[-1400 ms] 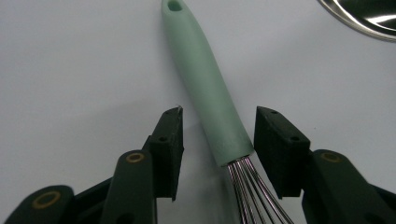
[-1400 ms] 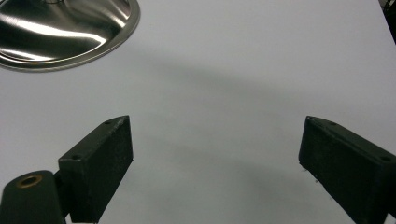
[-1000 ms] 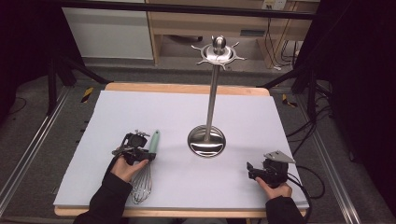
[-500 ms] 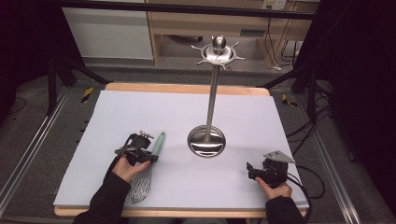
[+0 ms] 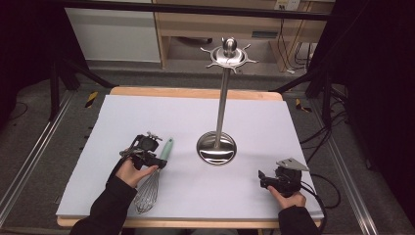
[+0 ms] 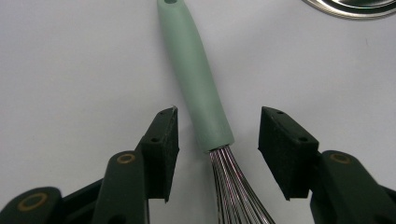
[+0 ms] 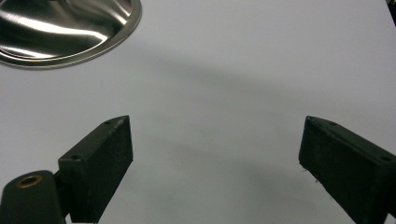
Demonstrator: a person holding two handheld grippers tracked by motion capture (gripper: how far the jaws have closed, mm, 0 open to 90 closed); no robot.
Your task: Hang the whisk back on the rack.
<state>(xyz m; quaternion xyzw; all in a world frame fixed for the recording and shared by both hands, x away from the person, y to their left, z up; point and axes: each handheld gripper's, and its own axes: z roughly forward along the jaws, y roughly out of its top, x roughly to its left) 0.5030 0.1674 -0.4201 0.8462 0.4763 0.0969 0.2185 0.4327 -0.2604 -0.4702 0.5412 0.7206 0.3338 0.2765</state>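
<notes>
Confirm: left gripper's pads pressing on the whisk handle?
No. In the left gripper view the whisk handle lies between the left gripper pads with a gap on each side.

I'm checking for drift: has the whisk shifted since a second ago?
No: the whisk lies equally far left of the stand base, mint handle pointing away.
</notes>
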